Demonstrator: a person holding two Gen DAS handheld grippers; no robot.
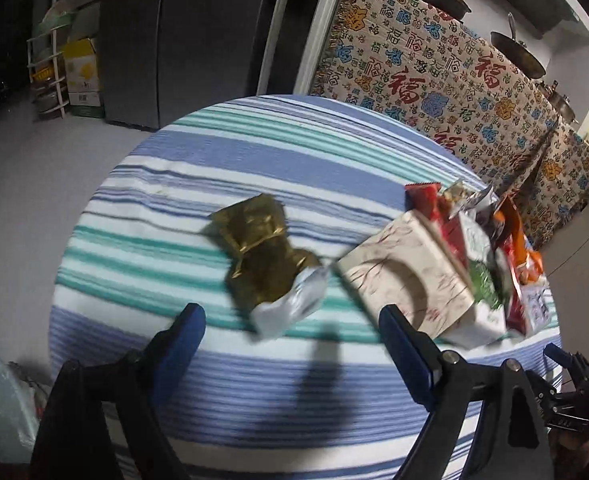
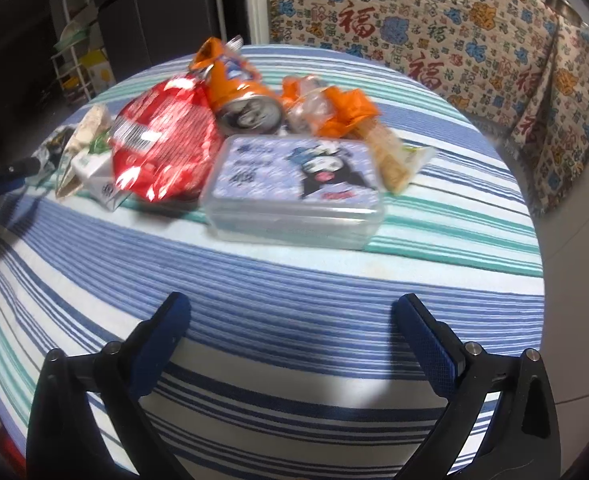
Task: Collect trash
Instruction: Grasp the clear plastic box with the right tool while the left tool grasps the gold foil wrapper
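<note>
The left gripper (image 1: pixel 290 320) hangs over the striped tablecloth (image 1: pixel 254 152) with its jaws spread wide and nothing between the blue pads; just ahead of the jaws, slightly toward the left finger, lies a crumpled gold foil wrapper (image 1: pixel 260 256) with its torn silver end nearest the tips, not touched by either pad. Ahead of the right finger sits a cream patterned carton (image 1: pixel 406 276), and beyond it a heap of wrappers, blurred. The right gripper (image 2: pixel 290 314) is likewise wide open and empty above the cloth; straight ahead of its jaws, well clear of the tips, stands a clear plastic box with a cartoon lid (image 2: pixel 294 184). Left of that box lies a shiny red snack bag (image 2: pixel 160 144), behind it a crushed orange soda can (image 2: pixel 238 88), and to the right an orange and clear wrapper (image 2: pixel 330 108)
</note>
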